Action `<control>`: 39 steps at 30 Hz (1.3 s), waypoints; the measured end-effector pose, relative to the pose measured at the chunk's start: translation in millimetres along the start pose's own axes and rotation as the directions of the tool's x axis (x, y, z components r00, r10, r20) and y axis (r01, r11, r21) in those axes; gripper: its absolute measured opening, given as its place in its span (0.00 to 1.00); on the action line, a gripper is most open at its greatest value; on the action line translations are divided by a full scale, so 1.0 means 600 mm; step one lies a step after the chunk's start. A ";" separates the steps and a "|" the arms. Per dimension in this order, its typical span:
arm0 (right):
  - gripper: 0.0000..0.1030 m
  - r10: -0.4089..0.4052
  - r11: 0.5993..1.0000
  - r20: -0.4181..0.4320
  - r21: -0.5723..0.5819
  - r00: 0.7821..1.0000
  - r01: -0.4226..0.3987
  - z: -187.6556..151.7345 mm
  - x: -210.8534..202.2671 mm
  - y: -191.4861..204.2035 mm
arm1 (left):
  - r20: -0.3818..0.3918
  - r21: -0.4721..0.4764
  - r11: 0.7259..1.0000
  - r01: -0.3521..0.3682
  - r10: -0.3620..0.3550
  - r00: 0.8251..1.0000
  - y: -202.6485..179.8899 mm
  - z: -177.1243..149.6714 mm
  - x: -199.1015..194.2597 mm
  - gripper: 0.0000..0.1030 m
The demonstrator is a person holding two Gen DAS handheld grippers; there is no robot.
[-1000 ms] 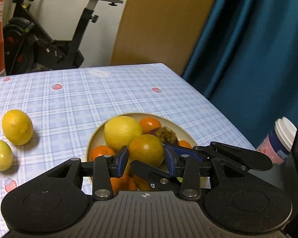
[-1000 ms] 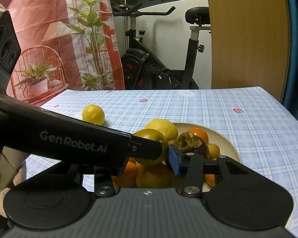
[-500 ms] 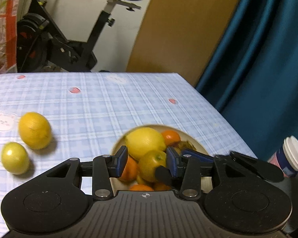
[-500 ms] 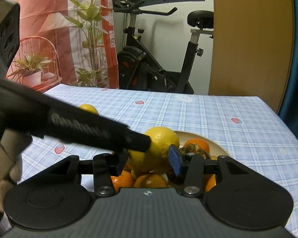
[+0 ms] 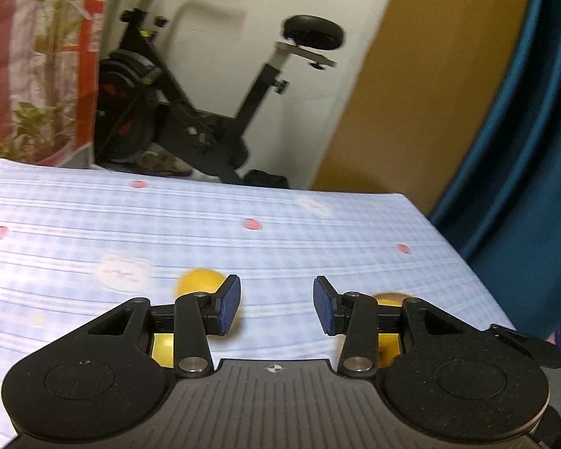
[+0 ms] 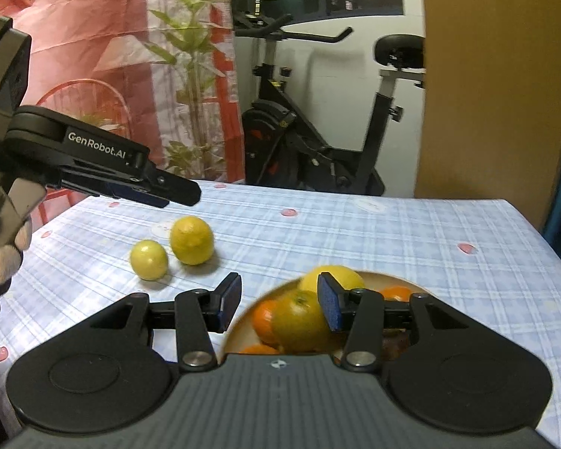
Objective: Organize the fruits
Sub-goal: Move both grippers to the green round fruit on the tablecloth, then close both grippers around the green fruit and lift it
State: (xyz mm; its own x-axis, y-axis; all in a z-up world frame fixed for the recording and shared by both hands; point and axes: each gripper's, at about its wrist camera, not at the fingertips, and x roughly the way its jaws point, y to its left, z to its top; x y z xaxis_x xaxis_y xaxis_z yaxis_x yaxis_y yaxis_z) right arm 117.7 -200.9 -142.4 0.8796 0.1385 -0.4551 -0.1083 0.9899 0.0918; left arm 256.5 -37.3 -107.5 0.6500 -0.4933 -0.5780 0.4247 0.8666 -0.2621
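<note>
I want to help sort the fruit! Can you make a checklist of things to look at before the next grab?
1. Left gripper fingers empty: ok.
2. Right gripper fingers empty: ok.
3. Two yellow fruits, big lemon and small one, loose on the tablecloth: ok.
4. Bowl has room: cannot tell, it looks heaped.
5. Left view sharp enough to aim: not ok, blurred.

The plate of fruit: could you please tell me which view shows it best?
The right wrist view: the plate and its fruit sit sharp behind the jaws. The left wrist view, blurred, shows only a sliver of it.
</note>
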 end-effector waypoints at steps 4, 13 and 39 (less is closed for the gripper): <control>0.46 0.036 0.999 -0.006 -0.019 0.999 -0.036 0.011 0.023 0.020 | -0.004 -0.011 0.999 -0.033 0.033 0.999 0.037 0.009 -0.009 0.45; 0.46 0.133 0.988 -0.048 -0.072 0.990 -0.136 0.020 0.089 0.074 | -0.084 -0.072 0.997 -0.022 0.016 0.996 0.104 -0.011 0.017 0.46; 0.48 0.218 0.959 -0.235 -0.130 0.947 -0.253 0.008 0.241 0.161 | -0.160 -0.090 0.990 0.111 -0.124 0.979 0.144 -0.070 0.079 0.47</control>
State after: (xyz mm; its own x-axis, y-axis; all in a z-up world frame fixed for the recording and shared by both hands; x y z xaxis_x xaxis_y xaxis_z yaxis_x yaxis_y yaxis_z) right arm 236.7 -85.6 -195.3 0.7003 0.3546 -0.6196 -0.3866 0.9180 0.0885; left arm 297.4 17.2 -190.1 0.4832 -0.5785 -0.6571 0.4354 0.8099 -0.3929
